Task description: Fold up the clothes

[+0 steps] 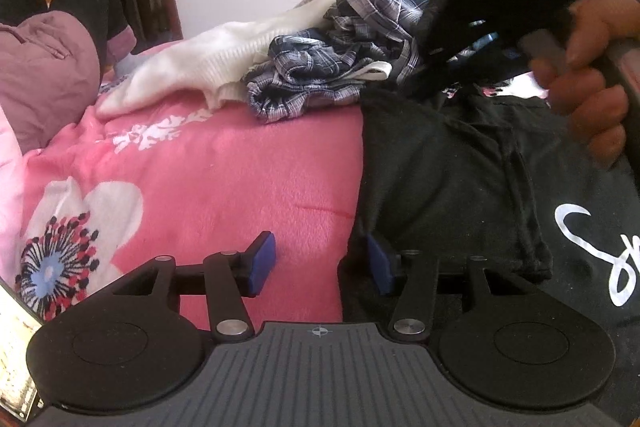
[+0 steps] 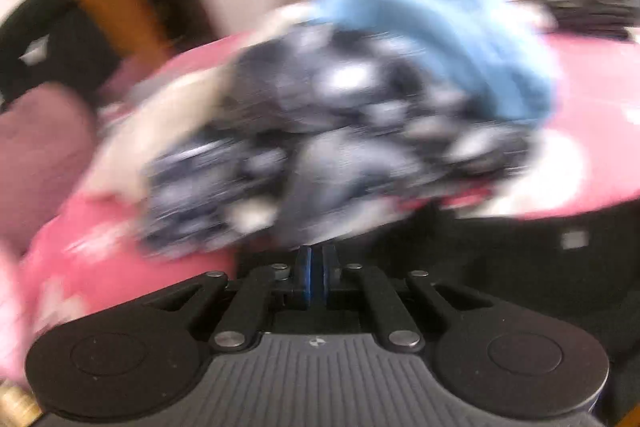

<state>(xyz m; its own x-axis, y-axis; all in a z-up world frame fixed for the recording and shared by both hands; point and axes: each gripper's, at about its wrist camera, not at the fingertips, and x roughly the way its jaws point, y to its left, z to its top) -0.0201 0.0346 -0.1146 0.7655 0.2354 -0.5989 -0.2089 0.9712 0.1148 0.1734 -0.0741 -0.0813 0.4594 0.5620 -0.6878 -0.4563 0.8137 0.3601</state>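
The left gripper (image 1: 322,261) hangs low over the bed with its blue pads (image 1: 262,263) spread apart; one pad sits above the pink blanket (image 1: 224,167), the other against the near edge of the black shirt (image 1: 452,179), and nothing is pinched between them. The right gripper (image 2: 316,273) has its pads pressed together; whether any cloth is caught in them cannot be told, since its own view is badly blurred. In the left wrist view that same tool shows as a dark blurred shape above the far edge of the black shirt, with a hand (image 1: 588,79) wrapped around its handle.

The pink blanket, with a large white flower print (image 1: 76,227), covers the bed and carries everything else. The black shirt lies spread on it, with white lettering (image 1: 600,251) on the side away from the blanket's open stretch and a loose fold running down its middle. Beyond the shirt's far edge sits a heap of clothes: a white knit garment (image 1: 216,63) stretched toward the pink part of the blanket, a crumpled grey-blue plaid garment (image 1: 332,63) just beside it and touching the shirt's far corner, and a light blue garment (image 2: 452,39) behind the plaid one. A mauve padded item (image 1: 44,75) lies at the blanket's edge, well apart from the shirt.
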